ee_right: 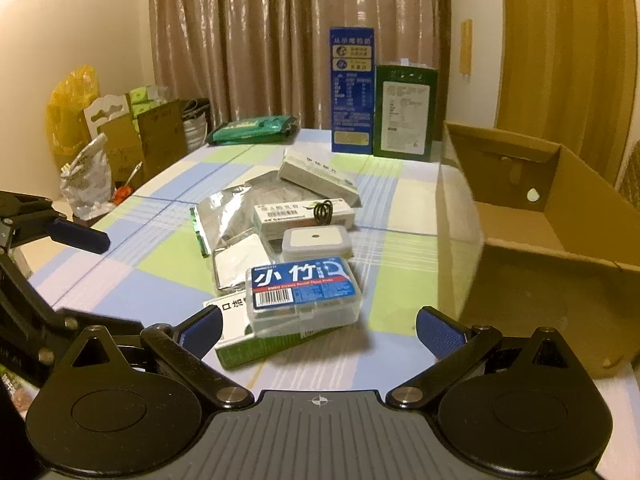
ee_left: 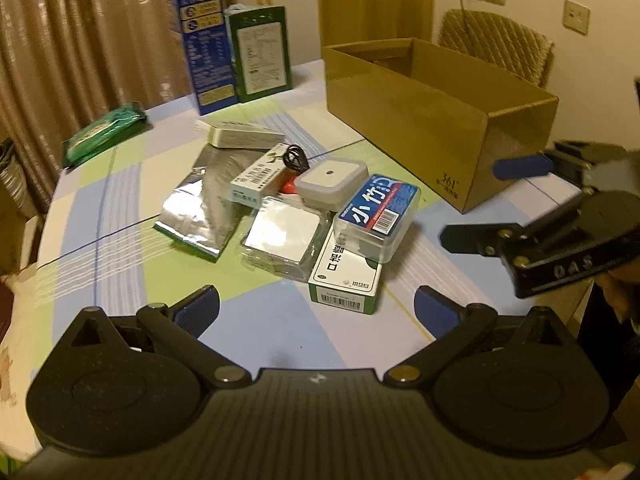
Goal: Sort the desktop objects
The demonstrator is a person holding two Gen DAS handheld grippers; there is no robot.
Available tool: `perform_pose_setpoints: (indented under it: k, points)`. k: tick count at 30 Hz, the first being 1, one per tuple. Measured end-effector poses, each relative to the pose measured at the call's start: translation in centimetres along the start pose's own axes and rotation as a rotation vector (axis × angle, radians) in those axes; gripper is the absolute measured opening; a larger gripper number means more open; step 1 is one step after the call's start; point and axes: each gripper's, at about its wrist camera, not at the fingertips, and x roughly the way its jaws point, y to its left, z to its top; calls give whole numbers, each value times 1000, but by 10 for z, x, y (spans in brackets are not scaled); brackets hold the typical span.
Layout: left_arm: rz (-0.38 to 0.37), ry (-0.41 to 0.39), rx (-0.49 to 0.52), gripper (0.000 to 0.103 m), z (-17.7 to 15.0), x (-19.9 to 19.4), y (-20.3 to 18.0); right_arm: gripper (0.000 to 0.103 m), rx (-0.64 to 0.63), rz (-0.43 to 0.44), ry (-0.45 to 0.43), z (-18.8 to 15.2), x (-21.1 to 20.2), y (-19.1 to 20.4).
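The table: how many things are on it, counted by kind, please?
Upright cartons: 2, blue carton and green carton
Flat paper boxes: 3, at and
Clear plastic cases: 2, floss pick case and
White square device: 1
Foil pouch: 1
Green packet: 1
Open cardboard box: 1
Total: 11

Brown curtains [ee_right: 280,40], perhaps wicker chair [ee_left: 496,46]

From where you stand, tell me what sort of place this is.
Most likely a room in a home: a table with a checked cloth stands by long curtains, with a woven chair behind and bags and boxes on the floor.
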Motion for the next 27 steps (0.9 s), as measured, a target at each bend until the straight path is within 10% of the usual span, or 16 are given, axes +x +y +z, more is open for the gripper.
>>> perform_pose_setpoints:
  k: [27]
  points:
    - [-144,-5,5,88,-11,81,13,84,-17,1,75,11,76,-3]
